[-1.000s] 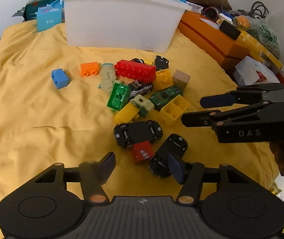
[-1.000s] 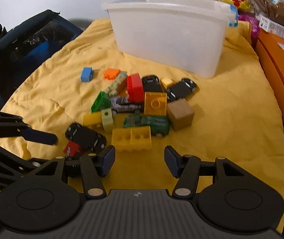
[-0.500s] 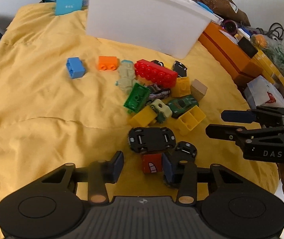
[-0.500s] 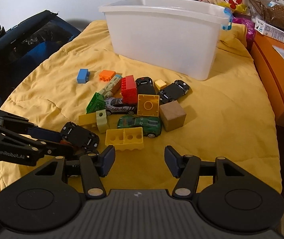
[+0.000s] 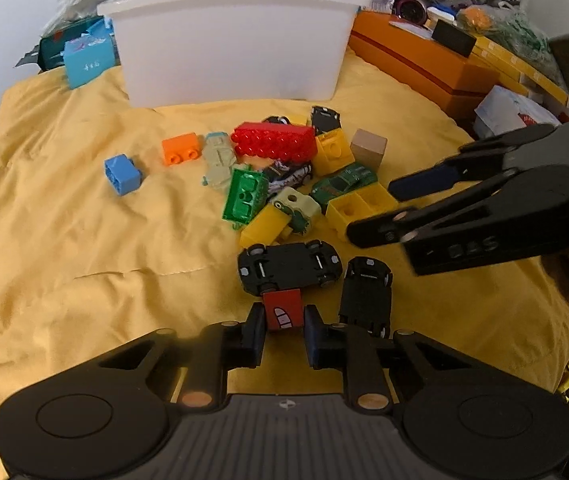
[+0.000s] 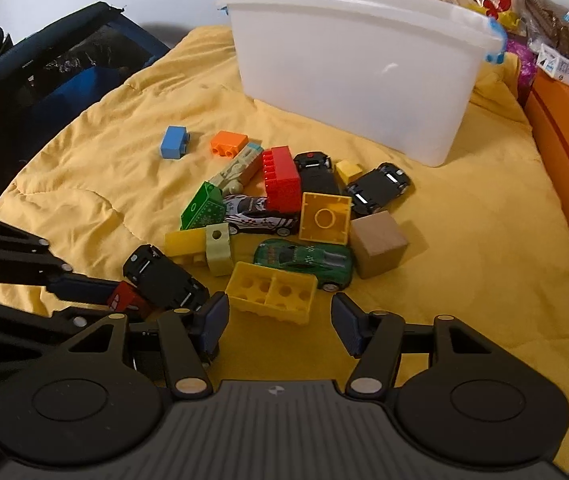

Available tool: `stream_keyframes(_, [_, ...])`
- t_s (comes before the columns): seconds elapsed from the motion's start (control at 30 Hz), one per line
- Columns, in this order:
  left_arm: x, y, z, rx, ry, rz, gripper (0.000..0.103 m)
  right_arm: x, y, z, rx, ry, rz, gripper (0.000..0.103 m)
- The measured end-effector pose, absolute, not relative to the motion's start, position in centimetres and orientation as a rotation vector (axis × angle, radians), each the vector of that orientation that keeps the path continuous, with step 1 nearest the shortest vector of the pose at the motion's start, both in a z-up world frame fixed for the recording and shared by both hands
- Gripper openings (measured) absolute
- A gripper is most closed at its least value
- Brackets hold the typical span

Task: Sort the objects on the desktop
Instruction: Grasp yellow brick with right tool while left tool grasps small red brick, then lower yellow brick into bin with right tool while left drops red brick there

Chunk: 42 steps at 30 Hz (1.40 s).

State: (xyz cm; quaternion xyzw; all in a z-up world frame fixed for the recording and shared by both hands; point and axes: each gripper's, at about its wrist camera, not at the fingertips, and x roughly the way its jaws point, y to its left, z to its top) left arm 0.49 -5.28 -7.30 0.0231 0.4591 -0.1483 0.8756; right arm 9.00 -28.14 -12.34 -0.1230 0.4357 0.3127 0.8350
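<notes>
Our left gripper (image 5: 284, 326) is clamped on a small red block (image 5: 283, 310) with a white toothy mark printed on its face. It sits at the near edge of the toy pile on the yellow cloth (image 5: 84, 240), touching an upturned black toy car (image 5: 289, 266). Our right gripper (image 6: 280, 320) is spread wide and grasps nothing, poised over a yellow hollow brick (image 6: 271, 292). The white bin (image 5: 228, 40) stands toward the cloth's far edge.

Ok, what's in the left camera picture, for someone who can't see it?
The left gripper pinches a small red block on a yellow cloth. Behind it lie toy cars and bricks, then a white tub; the right gripper reaches in, jaws open.
</notes>
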Motion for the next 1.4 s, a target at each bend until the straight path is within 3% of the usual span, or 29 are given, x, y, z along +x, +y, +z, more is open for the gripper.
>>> stream_keyframes(0.07, [0.4, -4.9, -7.0, 0.034, 0.956, -0.299, 0.023, 9.0, -27.8, -12.7, -0.278, 0.929, 0.671, 0.056])
stream_keyframes(0.1, [0.4, -4.6, -6.8, 0.028, 0.953, -0.293, 0.023, 8.9, -27.8, -12.7, -0.281, 0.929, 0.674, 0.045])
stream_keyframes(0.2, [0.3, -3.8, -6.1, 0.007, 0.940, -0.277, 0.023, 8.8, -28.6, -12.3, -0.255, 0.927, 0.686, 0.035])
stream_keyframes(0.4, [0.3, -2.2, -4.9, -0.023, 0.914, -0.263, 0.023, 8.5, -30.4, -11.2, -0.223, 0.901, 0.712, 0.033])
stream_keyframes(0.47, [0.4, -1.9, -5.0, -0.033, 0.920, -0.258, 0.023, 8.5, -29.6, -11.7, -0.286, 0.922, 0.737, 0.051])
stream_keyframes(0.5, [0.4, -1.8, -5.0, -0.040, 0.923, -0.256, 0.023, 8.6, -29.2, -12.0, -0.315, 0.919, 0.739, 0.070])
stream_keyframes(0.57, [0.5, -1.7, -5.0, -0.048, 0.928, -0.256, 0.023, 8.6, -28.8, -12.3, -0.356, 0.882, 0.750, 0.073])
stream_keyframes(0.67, [0.3, -1.9, -4.9, -0.037, 0.926, -0.271, 0.023, 9.1, -28.4, -12.9, -0.359, 0.899, 0.768, 0.058])
stream_keyframes(0.7, [0.3, -2.0, -4.8, -0.035, 0.924, -0.274, 0.023, 9.3, -28.5, -13.1, -0.346, 0.916, 0.777, 0.039])
stream_keyframes(0.73, [0.2, -2.0, -4.8, -0.035, 0.923, -0.274, 0.023, 9.5, -28.5, -13.1, -0.343, 0.934, 0.777, 0.028])
stream_keyframes(1.03, [0.9, -1.2, -2.7, -0.074, 0.877, -0.261, 0.023, 9.2, -32.1, -8.7, -0.132, 0.897, 0.764, 0.027])
stream_keyframes(1.4, [7.9, -1.4, 5.3, -0.066, 0.740, -0.272, 0.023, 16.1, -33.2, 1.3, 0.011, 0.766, 0.636, 0.027])
